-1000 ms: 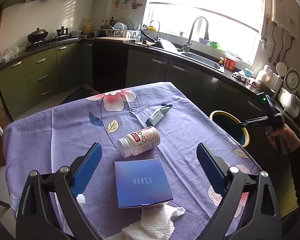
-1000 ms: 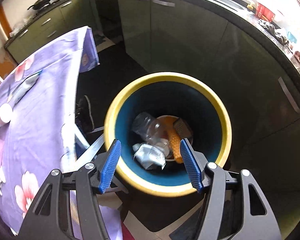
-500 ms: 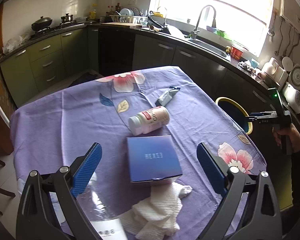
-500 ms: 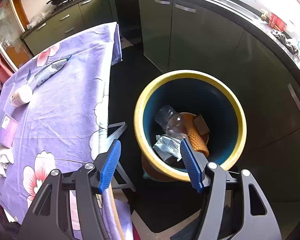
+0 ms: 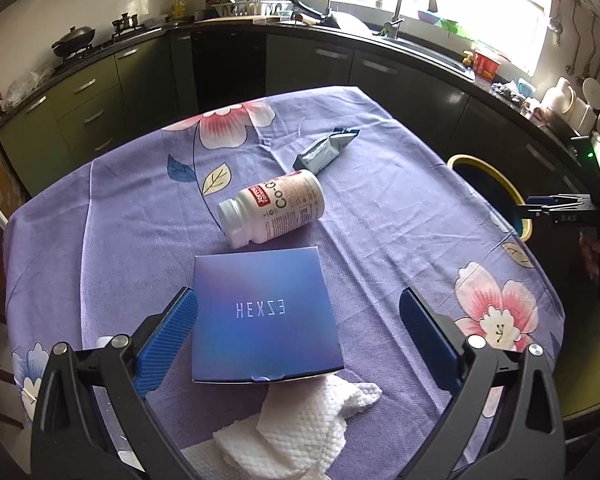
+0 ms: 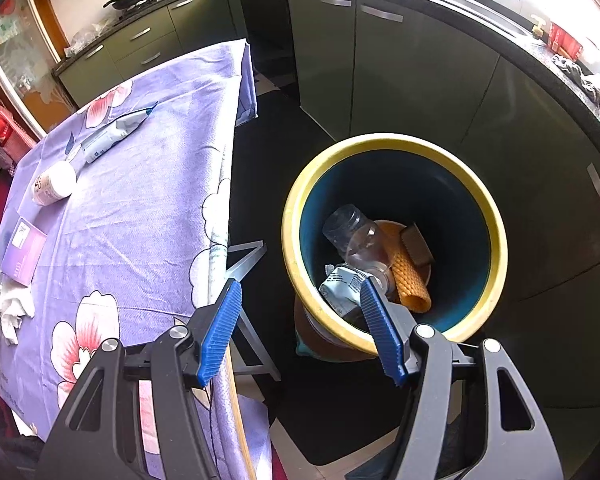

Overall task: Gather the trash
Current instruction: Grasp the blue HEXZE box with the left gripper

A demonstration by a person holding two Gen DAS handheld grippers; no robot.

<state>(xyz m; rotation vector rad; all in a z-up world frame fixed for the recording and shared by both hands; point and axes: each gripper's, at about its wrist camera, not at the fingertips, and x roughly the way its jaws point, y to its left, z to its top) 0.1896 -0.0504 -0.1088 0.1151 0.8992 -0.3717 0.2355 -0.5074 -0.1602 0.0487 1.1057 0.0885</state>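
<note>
1. My left tongs (image 5: 296,332) have come down closer to the table (image 5: 100,240) than they were a second ago. Their jaws have just been opening wider and stand wide apart. The blue HEXZE box (image 5: 264,316) now sits between them, by the near edge of the table, but the pads do not press on it.
2. I think that means the box is the next bit of trash I pick up. It is wide, so the jaws need all that room.
3. My right tongs (image 6: 300,332) have slid back from over the yellow-rimmed bin (image 6: 496,240) toward the table's edge. They are partly apart and hold nothing.
4. The bin stands on the floor by the right edge of the table. A clear bottle (image 6: 356,240), a silver wrapper (image 6: 340,284) and an orange netted thing (image 6: 410,280) already lie inside it.
5. Still on the table: a white pill bottle (image 5: 272,208) on its side just past the box, and a grey pouch (image 5: 326,148) farther back.
6. A white paper towel (image 5: 300,432) touches the box's near edge. It may get in the way or get dragged along.
</note>
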